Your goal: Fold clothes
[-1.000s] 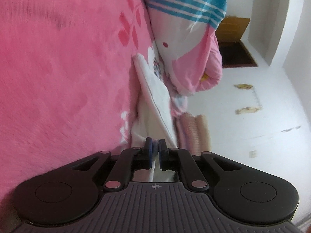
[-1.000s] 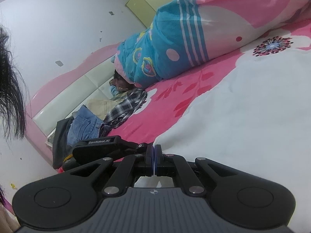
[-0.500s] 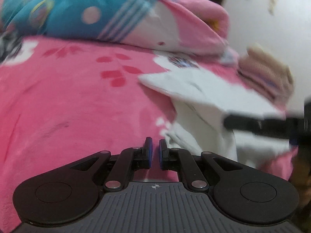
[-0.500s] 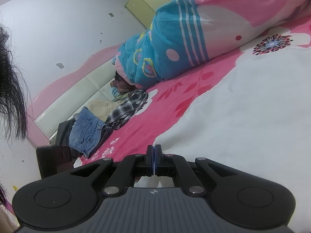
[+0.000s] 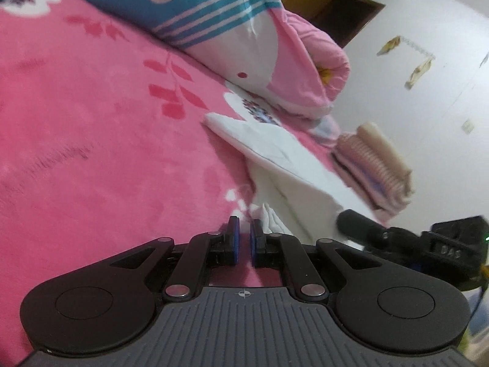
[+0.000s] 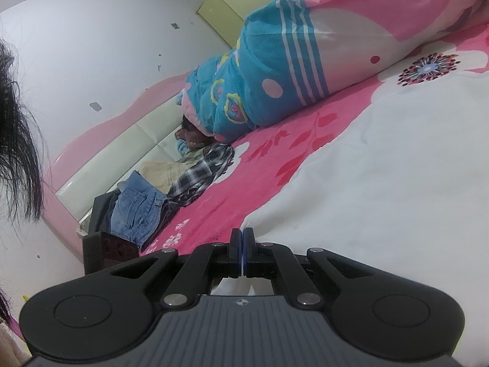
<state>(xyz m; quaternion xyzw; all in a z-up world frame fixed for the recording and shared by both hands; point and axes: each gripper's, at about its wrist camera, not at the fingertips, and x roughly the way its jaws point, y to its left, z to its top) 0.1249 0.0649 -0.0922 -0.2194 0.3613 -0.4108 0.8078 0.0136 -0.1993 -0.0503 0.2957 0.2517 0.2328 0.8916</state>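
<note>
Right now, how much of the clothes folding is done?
Done: a folded stack sits at the edge of the bed. In hand: the right gripper pinches the white garment, partly folded; the left gripper is empty. Left: jeans and a plaid shirt lie heaped by the headboard.

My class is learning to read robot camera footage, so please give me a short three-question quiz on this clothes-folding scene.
1. True or false: the right gripper stands wide open.
2. What lies right beside the jeans near the headboard? A. a red towel B. a checked shirt C. a shoe
3. What colour is the garment spread over the pink bedsheet?
Key: 1 false, it is shut; 2 B; 3 white.
</note>
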